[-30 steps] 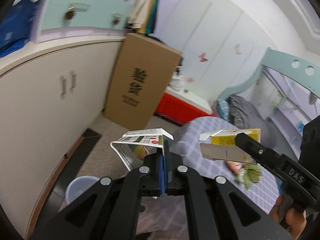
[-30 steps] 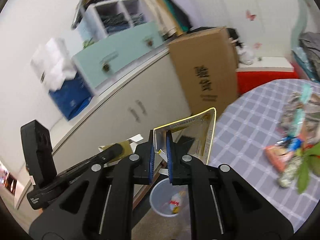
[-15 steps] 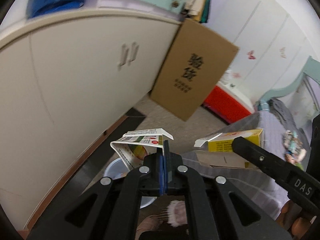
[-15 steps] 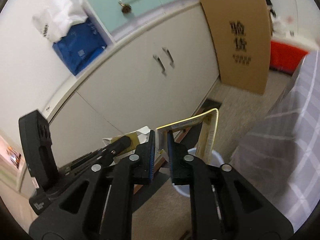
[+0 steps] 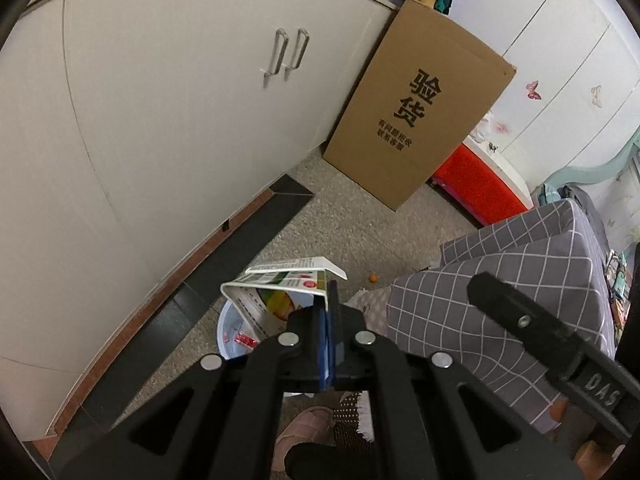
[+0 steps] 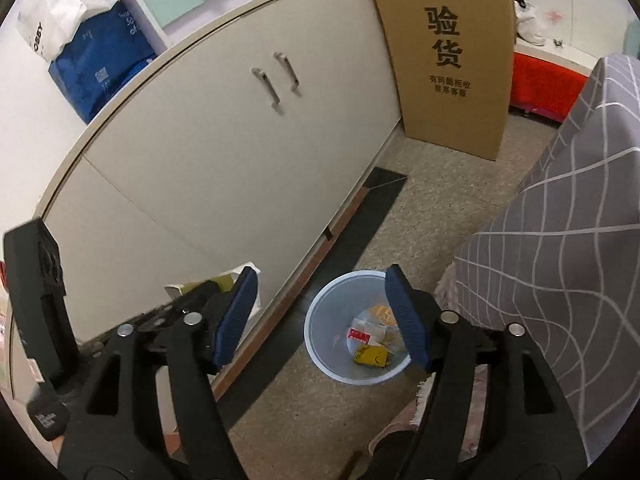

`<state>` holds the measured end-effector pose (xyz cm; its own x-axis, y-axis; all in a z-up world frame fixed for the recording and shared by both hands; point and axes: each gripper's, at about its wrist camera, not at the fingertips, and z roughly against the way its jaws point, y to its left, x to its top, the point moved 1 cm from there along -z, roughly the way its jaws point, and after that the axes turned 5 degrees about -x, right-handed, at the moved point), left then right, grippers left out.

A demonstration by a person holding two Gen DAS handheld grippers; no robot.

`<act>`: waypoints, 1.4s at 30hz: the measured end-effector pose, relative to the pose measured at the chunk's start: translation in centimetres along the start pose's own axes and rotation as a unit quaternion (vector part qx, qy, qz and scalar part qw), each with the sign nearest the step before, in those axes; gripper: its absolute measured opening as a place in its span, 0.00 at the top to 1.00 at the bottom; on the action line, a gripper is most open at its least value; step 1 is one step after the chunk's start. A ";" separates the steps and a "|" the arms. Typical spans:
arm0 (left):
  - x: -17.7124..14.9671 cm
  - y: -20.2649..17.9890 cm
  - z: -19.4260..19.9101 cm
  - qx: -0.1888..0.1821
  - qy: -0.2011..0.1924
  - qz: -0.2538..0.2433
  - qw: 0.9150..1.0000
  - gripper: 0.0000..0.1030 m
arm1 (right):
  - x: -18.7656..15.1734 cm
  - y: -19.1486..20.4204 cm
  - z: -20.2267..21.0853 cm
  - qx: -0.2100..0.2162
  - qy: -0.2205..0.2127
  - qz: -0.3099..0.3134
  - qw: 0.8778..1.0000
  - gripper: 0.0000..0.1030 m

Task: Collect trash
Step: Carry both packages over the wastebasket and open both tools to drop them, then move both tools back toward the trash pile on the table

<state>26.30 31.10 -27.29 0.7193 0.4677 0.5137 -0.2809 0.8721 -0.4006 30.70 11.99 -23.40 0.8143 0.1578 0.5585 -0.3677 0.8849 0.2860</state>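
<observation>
Both tongs hover over the bin point(image 6: 357, 328): my right gripper point(image 6: 320, 316) gapes with nothing in it, my left gripper point(image 5: 329, 332) is clamped on a flattened carton point(image 5: 280, 284). Dropping is the step in hand (I judge), so next I centre and release. Only the right view shows trash lying inside.

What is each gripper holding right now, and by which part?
Left gripper pinches the flattened carton by its right edge. Right gripper, open above the bin, holds nothing.
</observation>
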 end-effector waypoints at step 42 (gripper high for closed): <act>0.6 -9.0 8.1 -0.019 -0.069 -0.048 0.996 0.30 | 0.7 -3.4 12.4 0.032 -0.111 -0.056 0.992 0.29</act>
<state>24.13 24.68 -17.27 0.6474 0.3991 0.6493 -0.1884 0.9093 -0.3710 26.92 3.62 -14.33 0.7351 -0.0470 0.6763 -0.3134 0.8611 0.4005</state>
